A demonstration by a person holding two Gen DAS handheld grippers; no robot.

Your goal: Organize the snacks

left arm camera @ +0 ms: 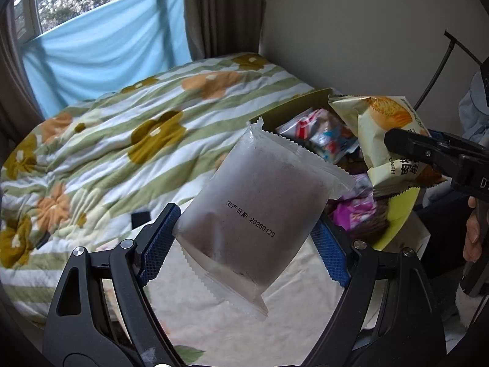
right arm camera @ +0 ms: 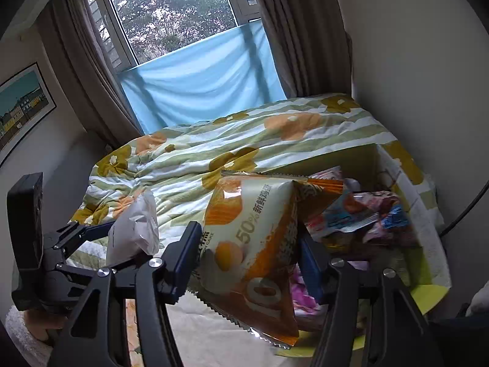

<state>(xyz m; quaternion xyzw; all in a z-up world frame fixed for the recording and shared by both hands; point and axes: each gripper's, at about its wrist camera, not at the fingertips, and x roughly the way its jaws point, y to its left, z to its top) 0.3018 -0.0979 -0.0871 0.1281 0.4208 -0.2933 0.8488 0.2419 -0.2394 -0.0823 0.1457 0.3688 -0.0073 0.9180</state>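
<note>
Frosted pouch [left arm camera: 253, 214] pinched in left tool [left arm camera: 244, 241] | cake pack [right arm camera: 256, 244] pinched in right tool [right arm camera: 247, 260] | risk: slick film slips, dropping onto bed [left arm camera: 107, 122] beside box [left arm camera: 293, 107]

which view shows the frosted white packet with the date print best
The left wrist view: the frosted white packet faces the camera flat, held between the left gripper pads, its printed date readable. The right wrist view shows the same packet only edge-on and crumpled at the left, with no print visible.

surface: bed [right arm camera: 305, 140], floral striped quilt | on it: open cardboard box [right arm camera: 345, 159] w/ snack packs
</note>
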